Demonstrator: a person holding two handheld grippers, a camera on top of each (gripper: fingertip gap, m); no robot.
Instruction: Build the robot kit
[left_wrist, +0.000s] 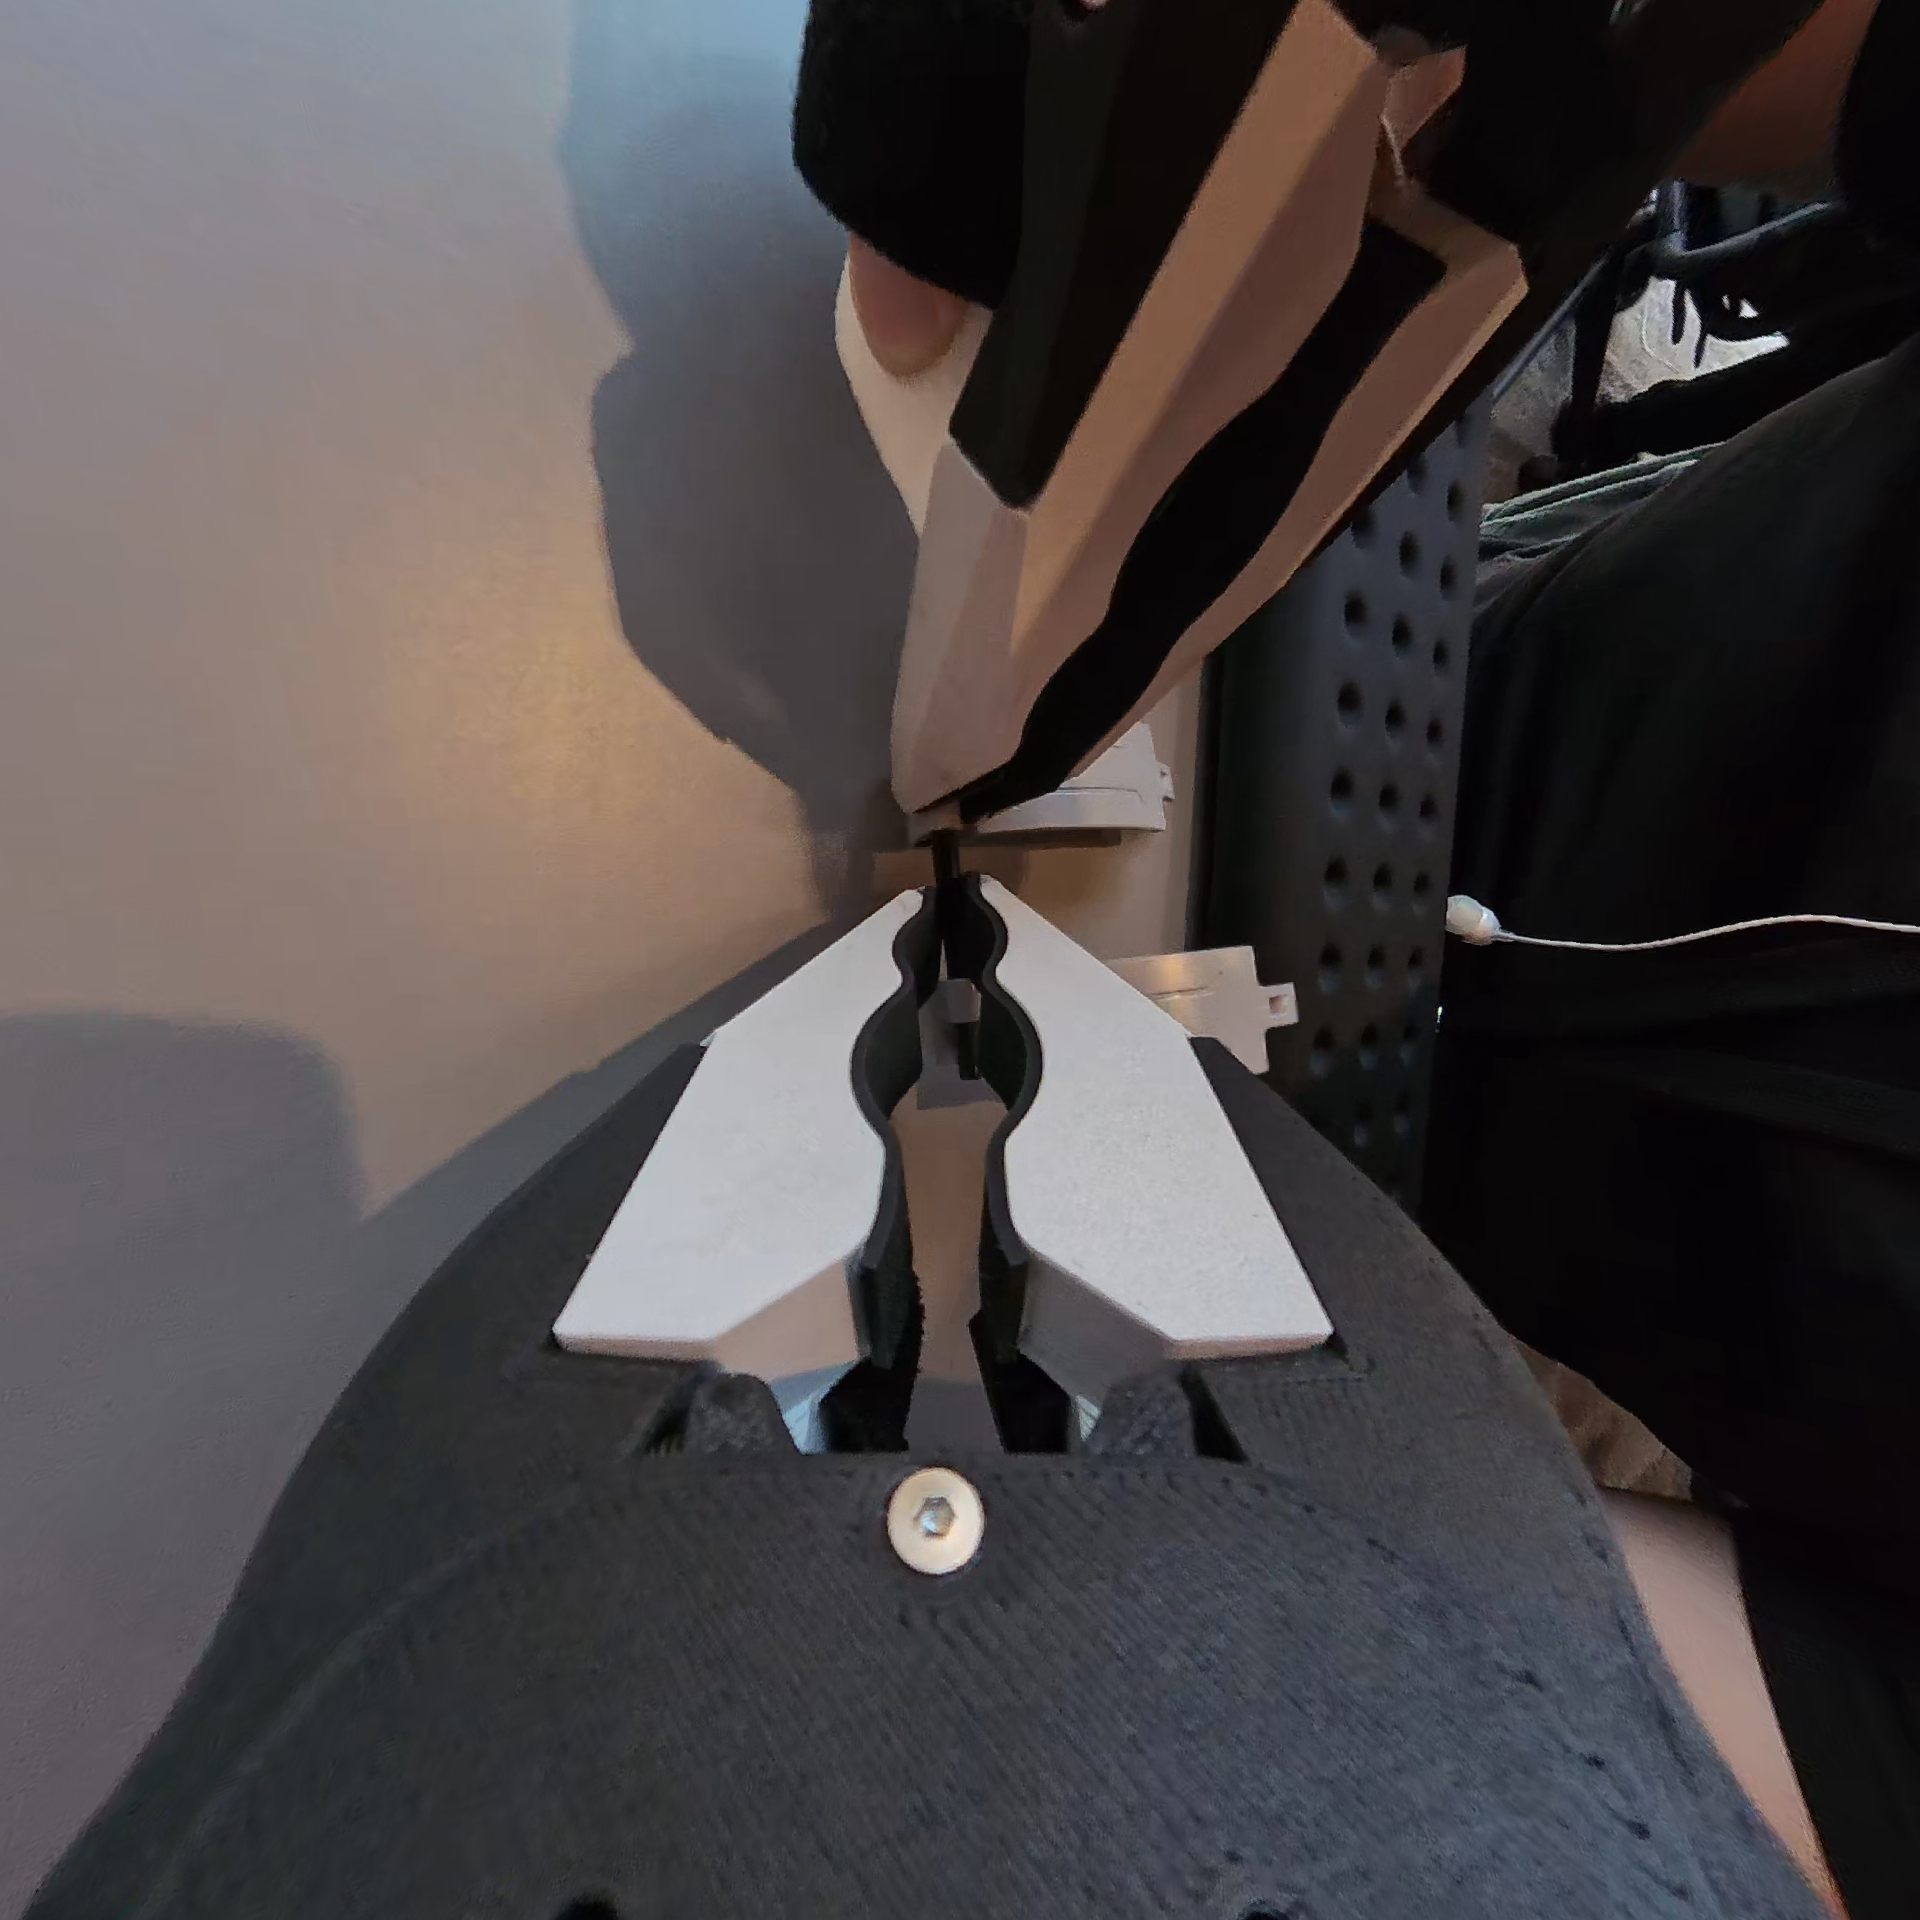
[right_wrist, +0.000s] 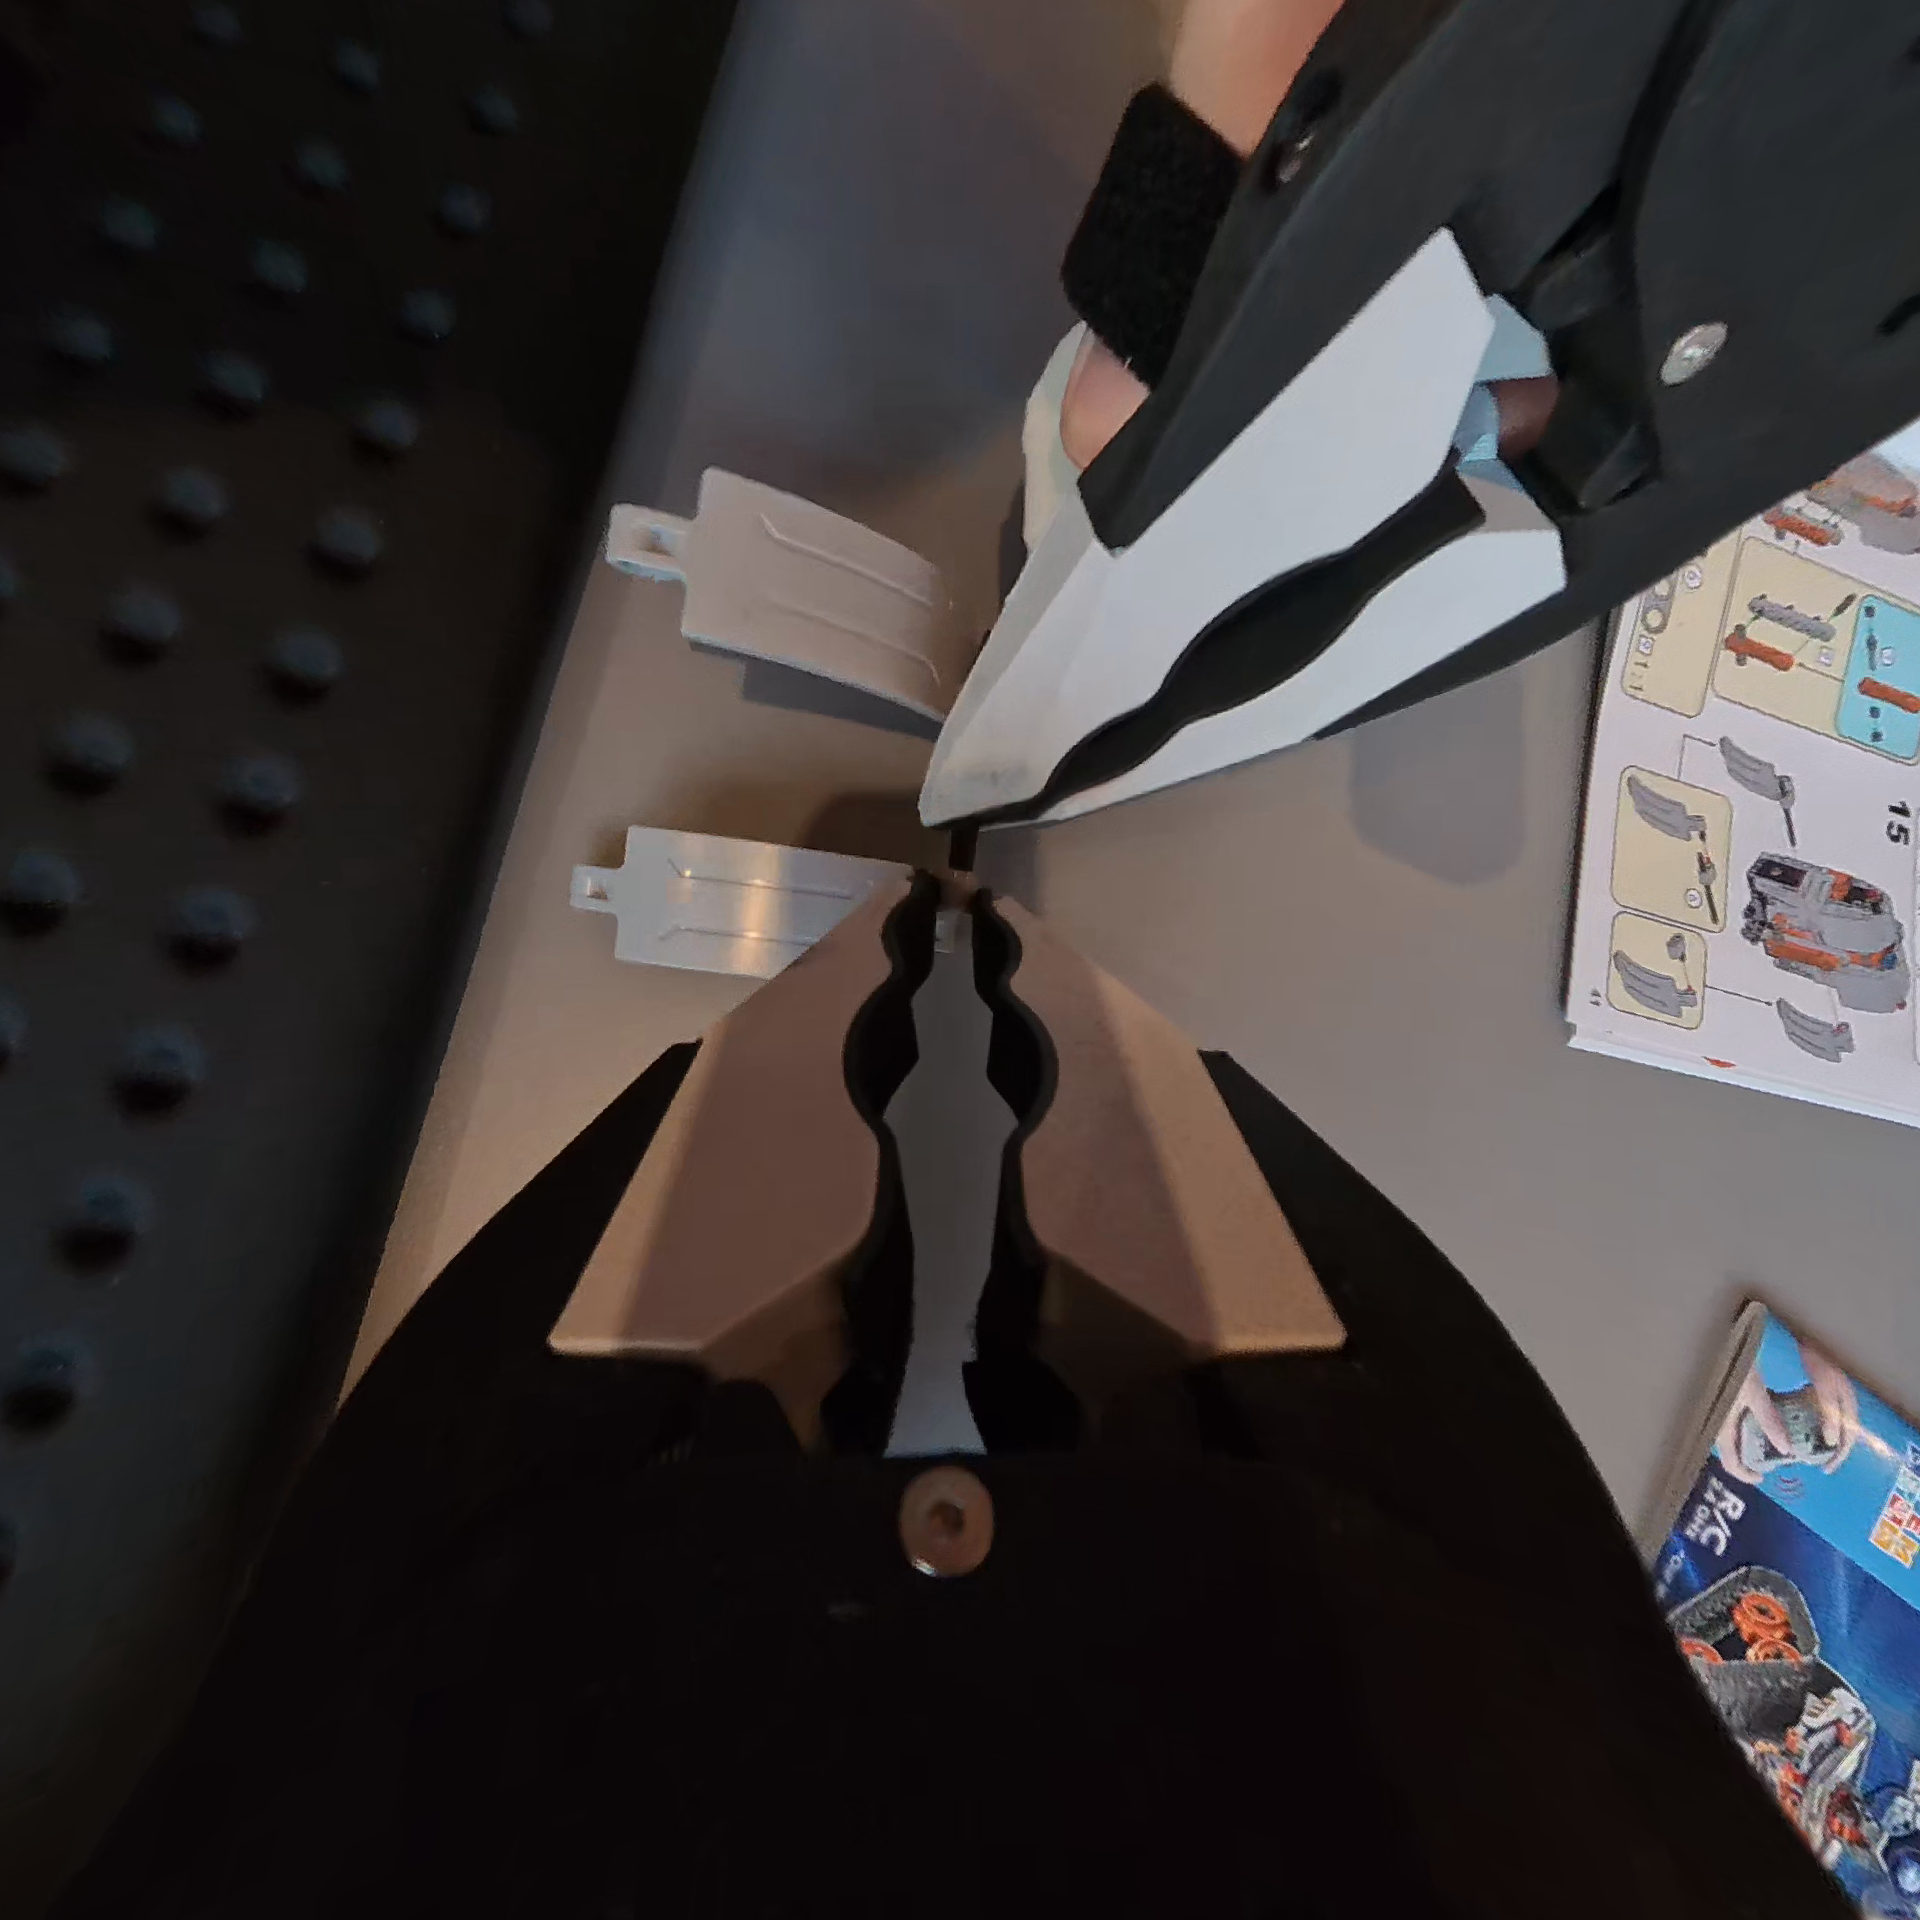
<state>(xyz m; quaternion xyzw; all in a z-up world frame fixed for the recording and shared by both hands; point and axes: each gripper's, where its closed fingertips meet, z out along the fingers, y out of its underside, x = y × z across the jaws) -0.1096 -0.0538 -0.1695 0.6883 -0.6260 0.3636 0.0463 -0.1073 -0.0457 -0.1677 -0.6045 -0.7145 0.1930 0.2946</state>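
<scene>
The left tool (left_wrist: 948, 894) was clamped at its tips on a small grey connector piece (left_wrist: 954, 1023) with a thin black pin (left_wrist: 943, 862) sticking out of it, held above the grey counter (right_wrist: 1195, 987). The right tool (right_wrist: 954, 902) met it tip to tip, its fingers pinched together on the same black pin, so both tools gripped the little assembly between them. Two light grey curved panels (right_wrist: 800, 613) lay on the counter just beyond, an open instruction booklet (right_wrist: 1756, 831) and a colourful box (right_wrist: 1808, 1621) lay off to the side, and a black perforated panel (left_wrist: 1351, 810) bordered the counter.
</scene>
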